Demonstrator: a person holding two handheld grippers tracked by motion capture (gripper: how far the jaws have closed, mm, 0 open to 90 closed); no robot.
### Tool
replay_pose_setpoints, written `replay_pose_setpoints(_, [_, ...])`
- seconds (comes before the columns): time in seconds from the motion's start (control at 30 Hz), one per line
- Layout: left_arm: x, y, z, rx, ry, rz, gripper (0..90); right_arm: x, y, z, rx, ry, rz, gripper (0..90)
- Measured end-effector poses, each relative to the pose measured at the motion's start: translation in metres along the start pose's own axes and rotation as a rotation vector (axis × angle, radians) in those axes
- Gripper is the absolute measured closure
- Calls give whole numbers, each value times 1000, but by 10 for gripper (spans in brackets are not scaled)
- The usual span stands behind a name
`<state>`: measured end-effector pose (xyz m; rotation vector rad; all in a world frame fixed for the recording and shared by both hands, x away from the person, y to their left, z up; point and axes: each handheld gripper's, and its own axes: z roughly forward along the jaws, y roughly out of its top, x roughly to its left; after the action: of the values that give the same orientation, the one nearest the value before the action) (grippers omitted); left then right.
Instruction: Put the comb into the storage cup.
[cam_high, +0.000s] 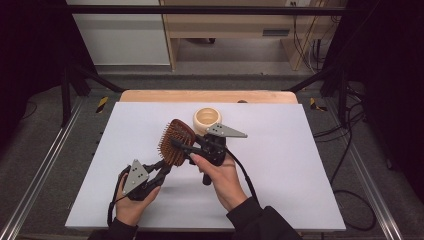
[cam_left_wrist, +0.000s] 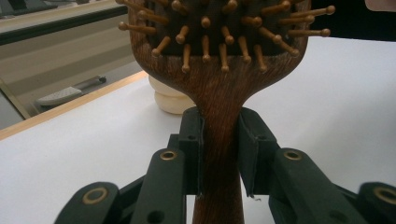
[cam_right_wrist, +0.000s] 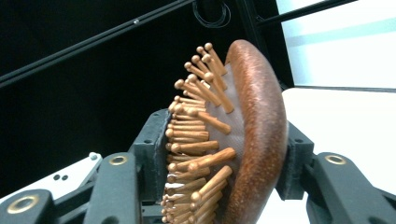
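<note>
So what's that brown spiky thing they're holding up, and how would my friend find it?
Look at the white table, near its middle, just in front of the small round cream bowl. There a wooden hairbrush is held up above the table, with the left gripper clamped on its handle. Unlike the bowl, it is dark brown and covered in wooden pegs.

Most of the white desk (cam_high: 300, 165) lies bare: the whole right half, the far left corner and the front strip offer open passage. In the middle, the wooden hairbrush (cam_high: 176, 141) is held up off the surface between the 2 grippers, blocking a straight path across. Just behind it stands a small pale wooden bowl (cam_high: 207, 119), near the right gripper (cam_high: 186, 148), leaving little room there. The left gripper (cam_high: 162, 169) occupies the front left.
</note>
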<state>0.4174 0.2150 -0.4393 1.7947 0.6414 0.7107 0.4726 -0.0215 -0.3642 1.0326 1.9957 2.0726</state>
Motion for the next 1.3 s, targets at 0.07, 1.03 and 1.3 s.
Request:
replay_pose_setpoints(0.07, [0,0,0,-3,-1,-3,728,0,0,0,-3,-1,6,497])
replay_pose_setpoints(1.03, [33,-23,-14,8,159,-197,33,-39,26,-18,-75,-129,18,508])
replay_pose_setpoints(1.3, [33,-31,-20,10,204,-196,32,-48,32,-22,-74,-169,0,508])
